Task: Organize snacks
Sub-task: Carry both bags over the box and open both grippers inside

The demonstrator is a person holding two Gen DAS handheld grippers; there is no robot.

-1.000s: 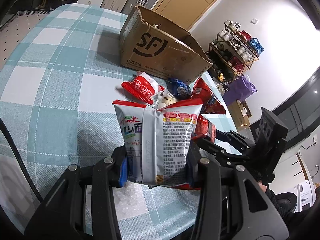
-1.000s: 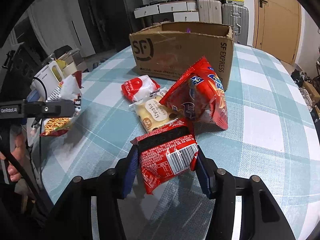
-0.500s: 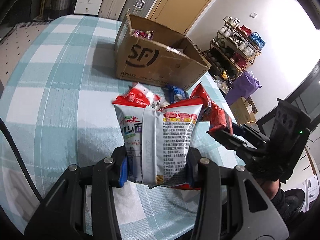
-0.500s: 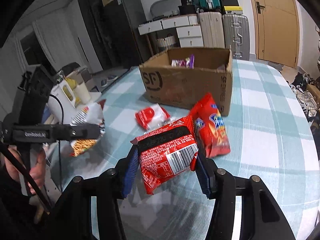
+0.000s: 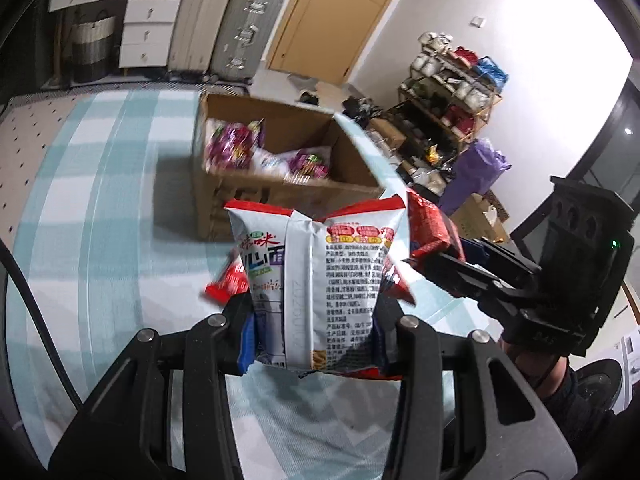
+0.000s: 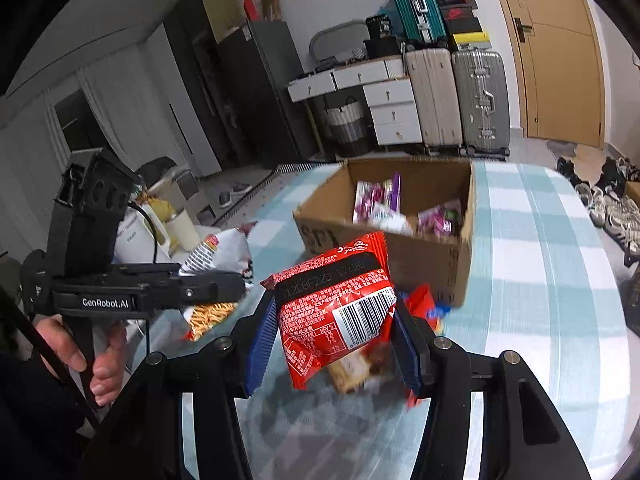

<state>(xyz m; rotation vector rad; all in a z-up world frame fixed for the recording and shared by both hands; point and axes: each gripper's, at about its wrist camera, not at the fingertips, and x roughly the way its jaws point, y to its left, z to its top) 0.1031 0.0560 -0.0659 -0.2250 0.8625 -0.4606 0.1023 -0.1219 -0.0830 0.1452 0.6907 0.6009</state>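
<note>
- Your left gripper (image 5: 316, 328) is clamped on a white snack bag (image 5: 316, 280), held upright at lower centre of the left wrist view.
- Your right gripper (image 6: 334, 344) is clamped on a red snack packet (image 6: 332, 312), barcode facing the camera, at centre of the right wrist view.
- The open cardboard box (image 6: 464, 248) sits on the checked tablecloth (image 6: 540, 280), above centre in both views; both packs are raised in front of it, not yet inside.
- Done so far: several purple-and-white packets (image 5: 234, 146) already lie in the box.
- Left to do, by my reading: drop both held packs in, then clear the loose snacks (image 6: 424, 304) on the cloth in front of the box. Motion blur hides their exact count.
</note>
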